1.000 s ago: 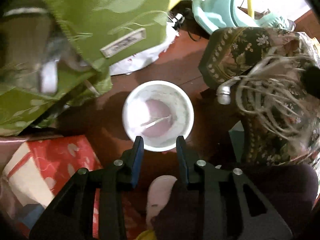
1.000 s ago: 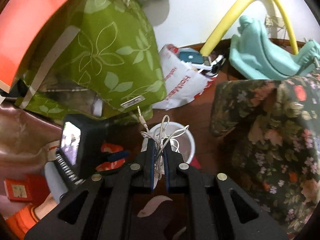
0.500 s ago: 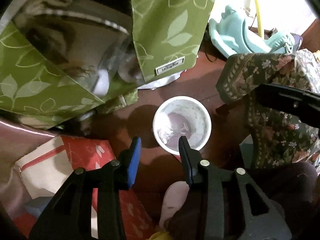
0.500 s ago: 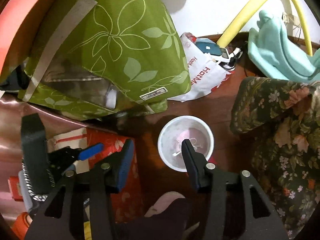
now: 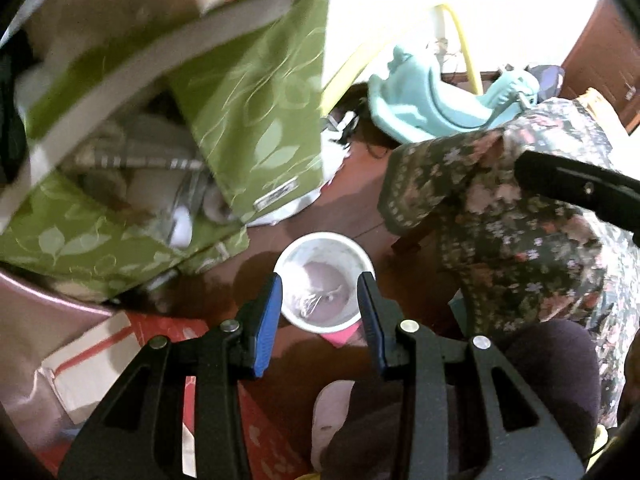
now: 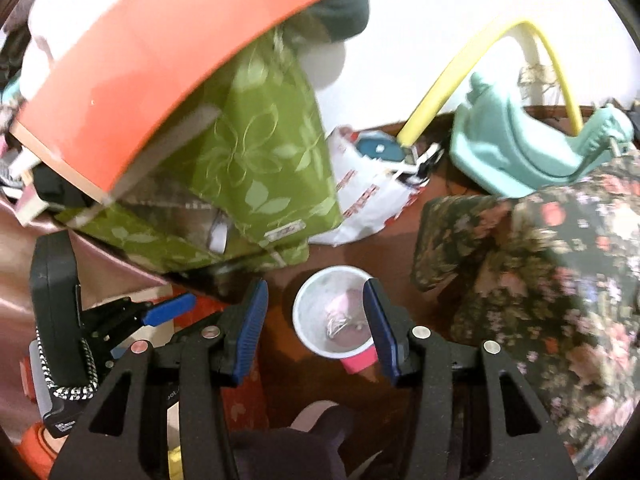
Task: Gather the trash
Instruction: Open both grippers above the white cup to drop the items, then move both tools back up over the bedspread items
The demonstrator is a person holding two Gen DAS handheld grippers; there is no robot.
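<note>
A round white plastic cup (image 5: 324,280) with a pink outer wall stands upright on the dark reddish wooden floor (image 5: 360,200), a tangle of thin white cord (image 6: 340,323) lying in its pale bottom. Close by at its left a soft green leaf-print fabric bag (image 5: 256,128) slumps; a dark floral cloth (image 5: 520,232) hangs at its right. The left gripper (image 5: 320,312) hovers above the cup with jaws spread wide and empty. The right gripper (image 6: 316,316) also gapes wide, holding nothing, its ribbed blue pads (image 6: 252,320) framing the cup's rim from above
</note>
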